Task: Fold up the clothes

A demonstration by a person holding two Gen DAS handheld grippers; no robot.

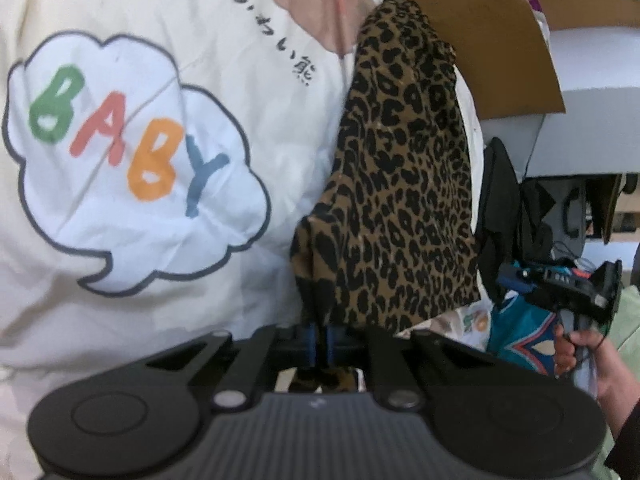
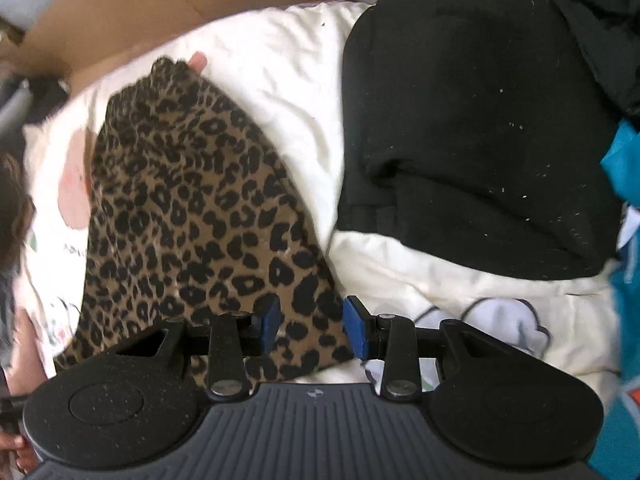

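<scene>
A leopard-print garment [image 1: 400,184] lies on a cream sheet [image 1: 200,264] printed with a "BABY" cloud. My left gripper [image 1: 323,342] is shut on the garment's near corner. In the right wrist view the same garment [image 2: 192,216] stretches away from me. My right gripper [image 2: 311,326] is open, its blue pads [image 2: 354,330] on either side of the garment's near edge, just above it. The right gripper also shows in the left wrist view [image 1: 560,284], held by a hand at the right.
A folded black garment [image 2: 472,128] lies on the sheet to the right. Teal fabric [image 2: 624,280] sits at the far right. A cardboard box [image 1: 480,40] stands behind the sheet. Dark items [image 1: 520,216] are at the right.
</scene>
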